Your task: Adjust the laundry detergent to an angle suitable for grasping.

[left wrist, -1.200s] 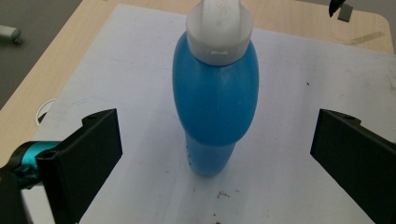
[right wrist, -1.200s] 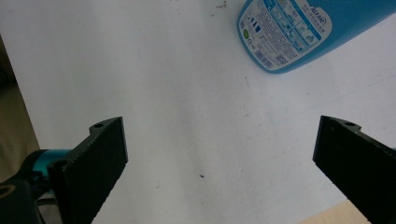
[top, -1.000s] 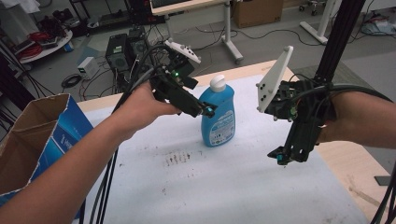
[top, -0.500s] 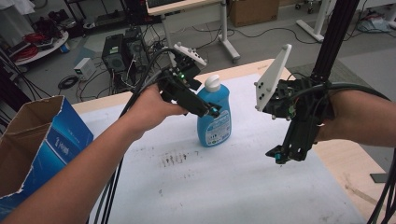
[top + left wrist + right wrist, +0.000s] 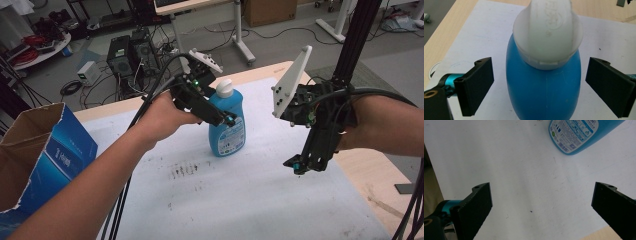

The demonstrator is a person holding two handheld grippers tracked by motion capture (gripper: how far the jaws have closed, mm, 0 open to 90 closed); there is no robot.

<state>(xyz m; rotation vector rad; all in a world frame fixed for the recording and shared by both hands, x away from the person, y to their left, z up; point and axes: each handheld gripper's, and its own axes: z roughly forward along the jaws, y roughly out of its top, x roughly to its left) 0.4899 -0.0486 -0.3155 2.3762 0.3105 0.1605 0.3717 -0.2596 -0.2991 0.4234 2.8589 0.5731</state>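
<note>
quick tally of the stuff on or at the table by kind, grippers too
blue bottle with white cap: 1
cardboard box: 1
white mat: 1
grippers: 2, left gripper and right gripper
total: 5

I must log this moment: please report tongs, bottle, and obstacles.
Left tongs astride blue bottle, just closing, pads not touching. Right tongs open, apart, over white mat. Nothing blocks the bottle.

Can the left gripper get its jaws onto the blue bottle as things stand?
Probably yes. The left gripper already straddles the blue bottle below its white cap; its jaws have just been closing, with gaps left on both sides and nothing between.
</note>
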